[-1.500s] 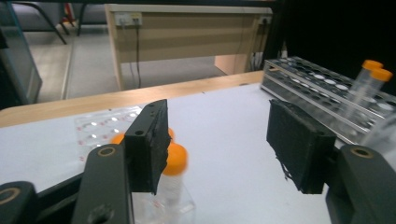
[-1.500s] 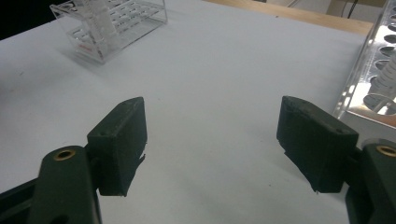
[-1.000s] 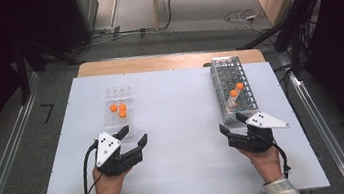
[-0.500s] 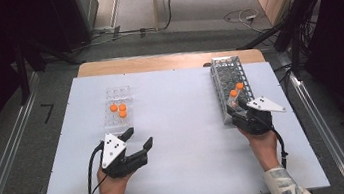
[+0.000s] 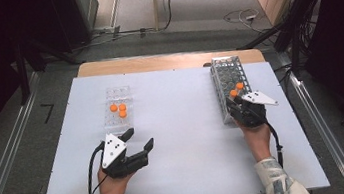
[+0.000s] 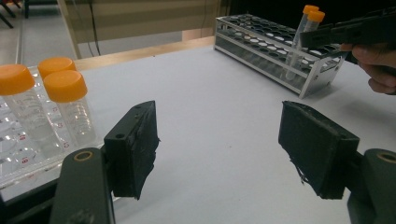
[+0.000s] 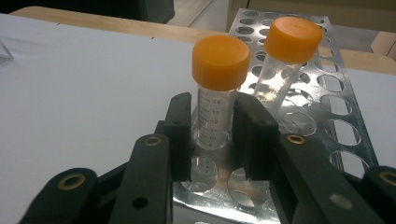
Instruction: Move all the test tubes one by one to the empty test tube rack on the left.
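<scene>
A: Where is the tube the right claw (image 7: 212,140) is after?

B: It stands upright in the metal rack (image 5: 233,85) at the right of the bench (image 5: 184,125), at the rack's near end. A second tube (image 7: 285,60) with the same orange cap leans in a hole just beyond it. The jaws have just been closing, with the near tube (image 7: 217,98) between them, and the pads now sit against its clear wall below the cap.

A: So it's gripped?

B: It looks so: both pads meet the tube's sides in the right gripper view.

A: How should it handle?

B: Light and stiff, I'd judge; smooth clear plastic that looks empty (so slippery rather than fragile). Holding it on the upper body, under the cap, seems sound, since the cap's rim would stop it sliding down. Lift straight up, or it may bind in the hole.

A: And the left claw (image 5: 138,142)?

B: Open, holding nothing, low over the bench, just near of the clear tray (image 5: 117,109) where three orange-capped tubes (image 5: 118,109) stand.
</scene>
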`<state>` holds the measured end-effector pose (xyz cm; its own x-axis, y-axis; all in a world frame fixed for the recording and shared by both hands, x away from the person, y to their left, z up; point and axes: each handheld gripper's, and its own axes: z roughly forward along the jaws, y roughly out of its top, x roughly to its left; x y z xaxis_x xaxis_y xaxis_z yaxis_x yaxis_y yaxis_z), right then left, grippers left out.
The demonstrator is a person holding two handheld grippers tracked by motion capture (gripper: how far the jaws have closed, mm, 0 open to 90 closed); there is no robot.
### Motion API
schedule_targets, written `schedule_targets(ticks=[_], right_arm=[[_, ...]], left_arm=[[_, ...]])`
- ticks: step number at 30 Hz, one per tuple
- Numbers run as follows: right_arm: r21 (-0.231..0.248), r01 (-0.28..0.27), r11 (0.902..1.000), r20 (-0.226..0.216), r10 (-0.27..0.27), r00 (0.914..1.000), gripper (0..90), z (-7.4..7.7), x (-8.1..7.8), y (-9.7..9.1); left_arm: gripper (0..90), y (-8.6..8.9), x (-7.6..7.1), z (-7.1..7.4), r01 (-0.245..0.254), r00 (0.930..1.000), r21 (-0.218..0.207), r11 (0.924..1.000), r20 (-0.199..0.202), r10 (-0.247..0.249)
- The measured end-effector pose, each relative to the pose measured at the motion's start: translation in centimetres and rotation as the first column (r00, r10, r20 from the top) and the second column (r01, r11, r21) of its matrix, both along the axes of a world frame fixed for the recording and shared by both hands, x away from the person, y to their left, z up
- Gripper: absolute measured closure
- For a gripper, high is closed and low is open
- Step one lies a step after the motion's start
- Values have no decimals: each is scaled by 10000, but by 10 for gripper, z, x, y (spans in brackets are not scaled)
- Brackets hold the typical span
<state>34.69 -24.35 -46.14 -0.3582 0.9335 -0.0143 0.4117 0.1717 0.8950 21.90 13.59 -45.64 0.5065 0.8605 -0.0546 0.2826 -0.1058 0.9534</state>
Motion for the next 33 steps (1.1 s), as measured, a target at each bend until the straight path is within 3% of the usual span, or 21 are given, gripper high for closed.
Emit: schedule_targets(ticks=[8, 14, 22, 27, 33], right_arm=[[-2, -63, 10000, 258, 63, 9996, 712, 6, -1, 0], [430, -126, 9990, 847, 89, 9964, 715, 27, -9, -6], [807, -700, 9943, 1766, 548, 9828, 719, 59, -36, -9], [793, -1407, 9869, 1617, 1266, 9787, 720, 61, -55, -7], [590, -2137, 9751, 1205, 2056, 9712, 720, 49, -72, 6]], left_arm=[[286, -2, 0, -1, 54, 10000, 58, 10000, 37, -55], [286, -2, -1, -2, 60, 10000, 76, 10000, 52, -60], [286, -2, -2, -1, 58, 9999, 56, 10000, 89, -59], [286, -2, -2, 0, 114, 9999, 40, 9999, 96, -114], [286, -5, -3, 0, 279, 9996, 81, 9996, 58, -279]])
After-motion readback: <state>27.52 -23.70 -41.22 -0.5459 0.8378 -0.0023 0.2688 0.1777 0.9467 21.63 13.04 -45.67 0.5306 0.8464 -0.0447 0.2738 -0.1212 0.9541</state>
